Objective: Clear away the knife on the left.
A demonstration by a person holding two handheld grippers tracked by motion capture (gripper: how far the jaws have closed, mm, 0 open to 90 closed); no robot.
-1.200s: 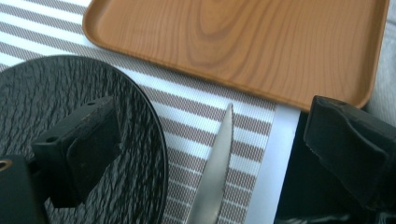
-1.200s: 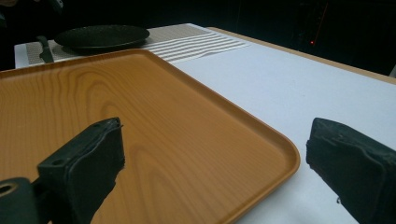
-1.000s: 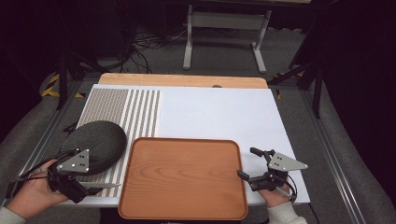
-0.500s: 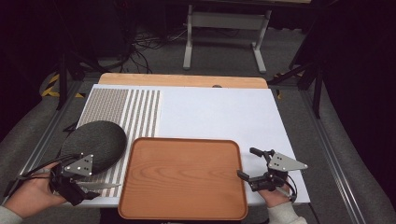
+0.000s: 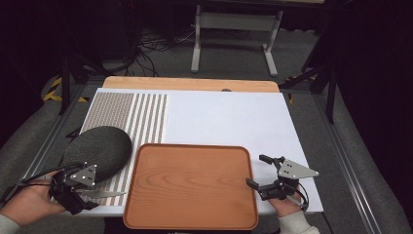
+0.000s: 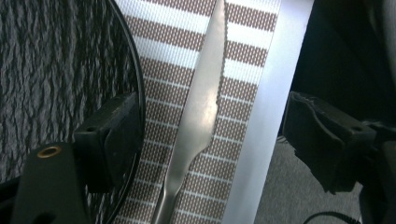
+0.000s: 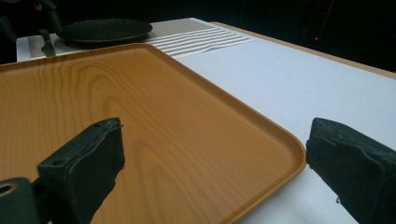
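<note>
— Looking for the big things first: what lies on the worktop point(image 5: 229, 117)?
— A wooden tray point(image 5: 192, 185) at the front, and a dark round plate point(image 5: 100, 148) left of it on a striped mat point(image 5: 141, 114).
— Where is the knife point(image 6: 201, 112)?
— Flat on the mat, just beside the plate, between the left tool's point(image 6: 210, 135) jaws. They have just been closing but don't touch it.
— And the right tool point(image 5: 263, 170)?
— Spread wide at the tray's corner.

Silver serrated table knife point(image 6: 201, 100), lying flat on striped placemat point(image 6: 243, 51), just beside dark textured plate point(image 6: 56, 70)
</note>
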